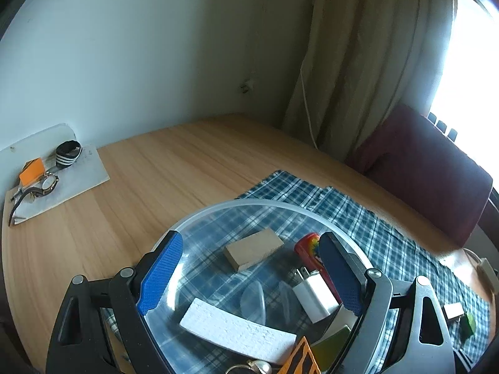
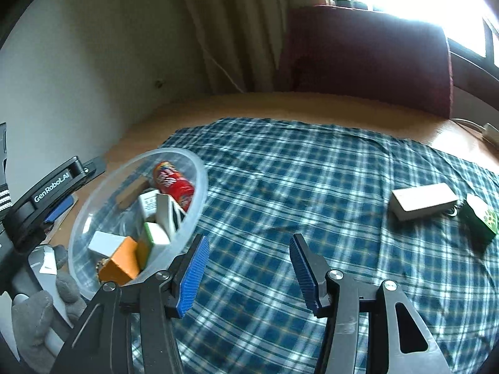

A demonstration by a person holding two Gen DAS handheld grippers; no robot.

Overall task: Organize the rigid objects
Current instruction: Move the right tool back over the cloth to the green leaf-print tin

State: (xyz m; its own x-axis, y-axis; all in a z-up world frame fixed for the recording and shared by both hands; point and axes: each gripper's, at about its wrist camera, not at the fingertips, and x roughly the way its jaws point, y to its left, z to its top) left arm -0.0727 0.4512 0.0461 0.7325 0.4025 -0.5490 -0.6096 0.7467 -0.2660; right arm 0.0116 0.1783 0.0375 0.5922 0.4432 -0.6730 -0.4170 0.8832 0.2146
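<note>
Blue-padded right gripper [image 2: 246, 268] — fingers spread, empty, above checked cloth [image 2: 312, 171]. Left gripper [image 1: 246, 277] — fingers apart astride clear bowl [image 2: 199, 193] holding can [image 2: 173, 184], charger [image 1: 315, 296], blocks. White box [image 2: 422, 201] lies on cloth, apart.

- Wooden table [image 1: 149, 187], light grain, set against the wall.
- Blue plaid cloth [image 2: 312, 187] spread over its right part; a clear bowl [image 2: 199, 187], a beige block [image 2: 422, 201] and a green box [image 2: 480, 221] sit on the cloth.
- White board [image 1: 81, 180] lies at the far left corner.
- White adapter [image 2: 491, 131] at right edge.
</note>
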